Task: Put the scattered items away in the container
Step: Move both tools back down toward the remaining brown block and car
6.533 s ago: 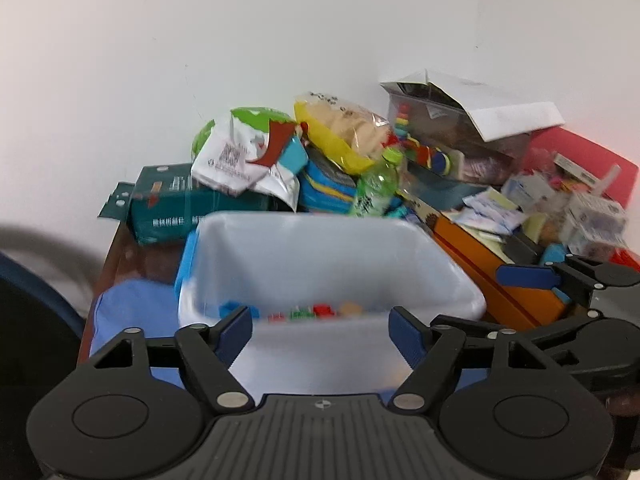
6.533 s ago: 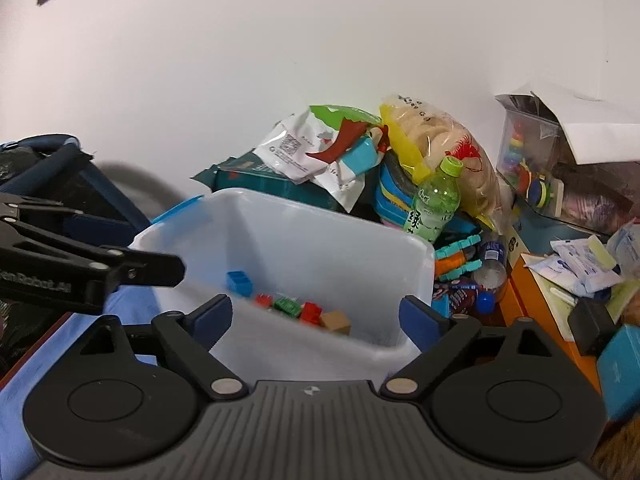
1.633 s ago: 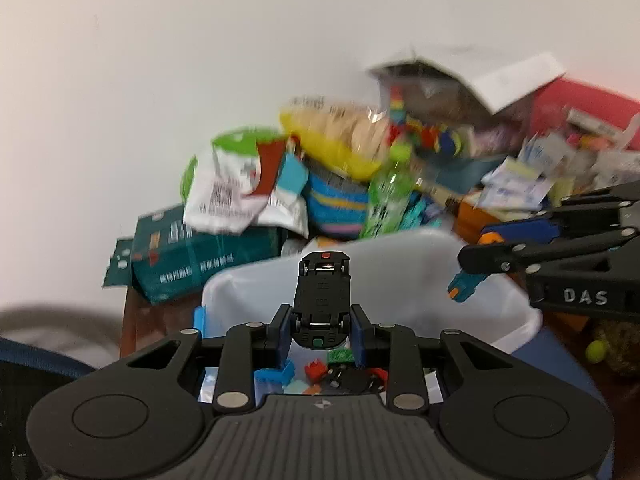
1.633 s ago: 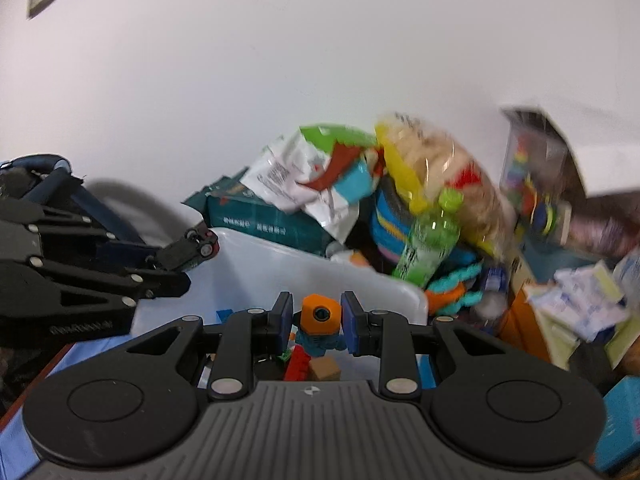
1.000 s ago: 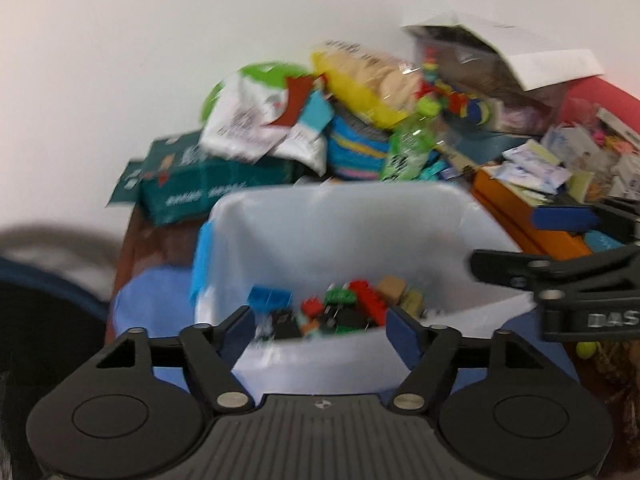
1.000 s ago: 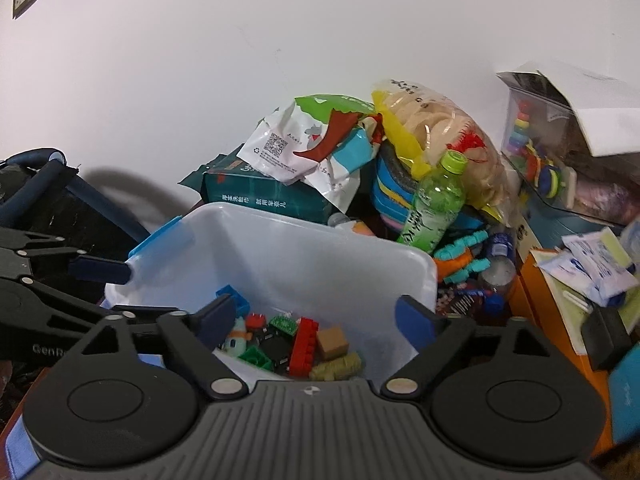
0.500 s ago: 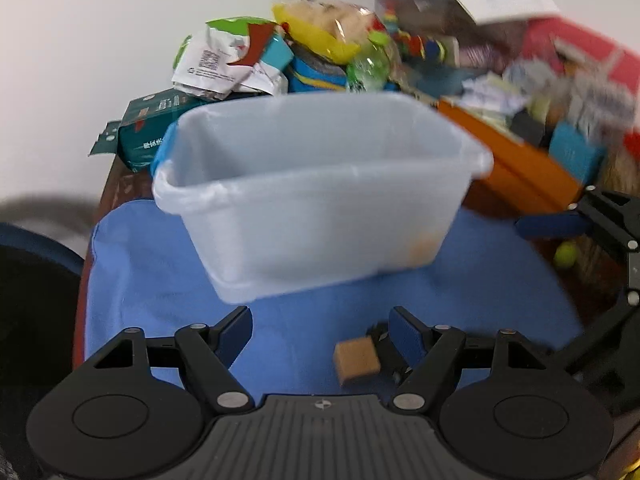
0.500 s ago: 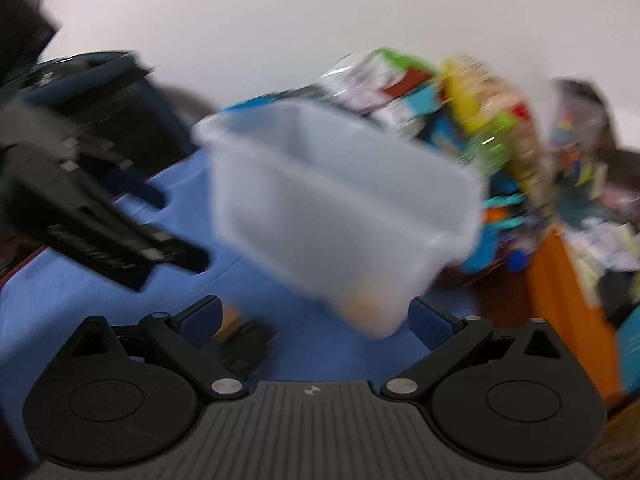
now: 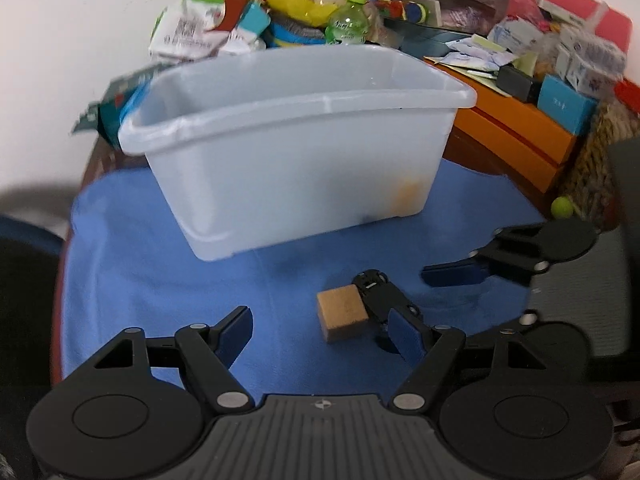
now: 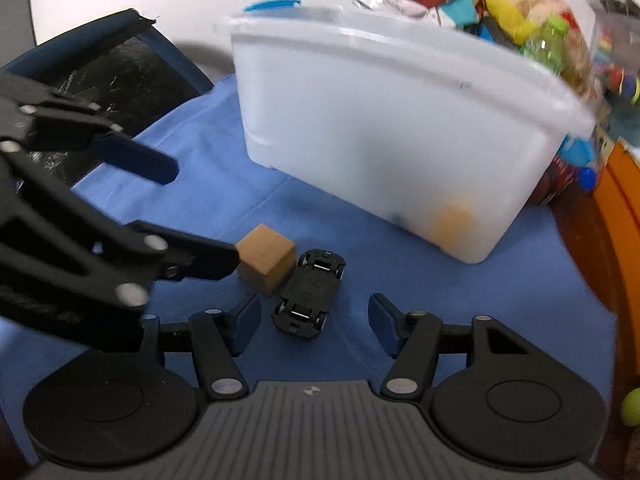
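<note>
A translucent white bin (image 9: 300, 132) (image 10: 380, 120) stands on a blue cloth (image 9: 160, 248). In front of it a wooden cube (image 9: 342, 314) (image 10: 266, 258) lies against an upside-down black toy car (image 9: 380, 292) (image 10: 310, 292). My left gripper (image 9: 322, 328) (image 10: 202, 216) is open and low over the cloth, with the cube between its fingers and untouched. My right gripper (image 10: 314, 320) has its jaws closing with the car between them; the pads stand clear of it. One of its fingers (image 9: 456, 274) shows to the right of the car.
Behind the bin are piled snack bags (image 9: 192, 28), a green bottle (image 9: 348, 20) and orange boxes (image 9: 516, 136). A dark chair (image 10: 112, 68) stands at the left. A small yellow-green ball (image 9: 562, 207) lies at the right by a woven basket.
A second ago both grippers looked down into the bin; they have sunk to the cloth in front of it. The right jaws have narrowed around the car.
</note>
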`<state>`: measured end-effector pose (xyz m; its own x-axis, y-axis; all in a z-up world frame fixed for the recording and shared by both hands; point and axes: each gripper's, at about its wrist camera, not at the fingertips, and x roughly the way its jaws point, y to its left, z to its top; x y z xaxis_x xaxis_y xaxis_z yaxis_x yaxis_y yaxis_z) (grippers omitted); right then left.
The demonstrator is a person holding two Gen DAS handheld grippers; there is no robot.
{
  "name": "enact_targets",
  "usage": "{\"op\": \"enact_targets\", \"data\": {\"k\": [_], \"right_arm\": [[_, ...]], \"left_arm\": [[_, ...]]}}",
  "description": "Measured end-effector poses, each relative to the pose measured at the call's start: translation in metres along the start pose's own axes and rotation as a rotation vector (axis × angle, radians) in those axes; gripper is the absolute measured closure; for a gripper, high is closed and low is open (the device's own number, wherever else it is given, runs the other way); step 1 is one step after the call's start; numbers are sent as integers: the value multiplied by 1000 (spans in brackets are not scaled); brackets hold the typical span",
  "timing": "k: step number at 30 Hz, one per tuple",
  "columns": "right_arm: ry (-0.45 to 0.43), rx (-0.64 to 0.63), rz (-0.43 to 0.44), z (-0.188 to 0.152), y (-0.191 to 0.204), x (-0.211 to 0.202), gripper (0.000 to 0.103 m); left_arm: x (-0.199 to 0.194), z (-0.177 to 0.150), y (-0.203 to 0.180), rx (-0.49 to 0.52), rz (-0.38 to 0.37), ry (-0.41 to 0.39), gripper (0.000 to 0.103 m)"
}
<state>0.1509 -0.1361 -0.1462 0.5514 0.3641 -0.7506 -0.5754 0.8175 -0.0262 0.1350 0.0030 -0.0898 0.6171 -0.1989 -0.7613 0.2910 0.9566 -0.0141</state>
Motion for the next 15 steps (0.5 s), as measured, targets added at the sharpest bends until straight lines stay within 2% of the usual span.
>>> {"op": "enact_targets", "data": {"k": [1, 2, 7, 10, 12, 15], "right_arm": [[5, 10, -14, -1, -3, 2, 54], [10, 20, -17, -3, -6, 2, 69], [8, 55, -7, -10, -21, -2, 68], [1, 51, -8, -9, -25, -3, 67], [-7, 41, -11, -8, -25, -1, 54], [-17, 33, -10, -4, -25, 3, 48]], "left_arm": [[1, 0, -1, 0, -7, 1, 25], [3, 0, -2, 5, -16, -1, 25], [21, 6, -8, -37, -80, 23, 25], [32, 10, -14, -43, -65, 33, 25], [36, 13, -18, -33, -41, 22, 27], [43, 14, -15, -50, -36, 45, 38]]}}
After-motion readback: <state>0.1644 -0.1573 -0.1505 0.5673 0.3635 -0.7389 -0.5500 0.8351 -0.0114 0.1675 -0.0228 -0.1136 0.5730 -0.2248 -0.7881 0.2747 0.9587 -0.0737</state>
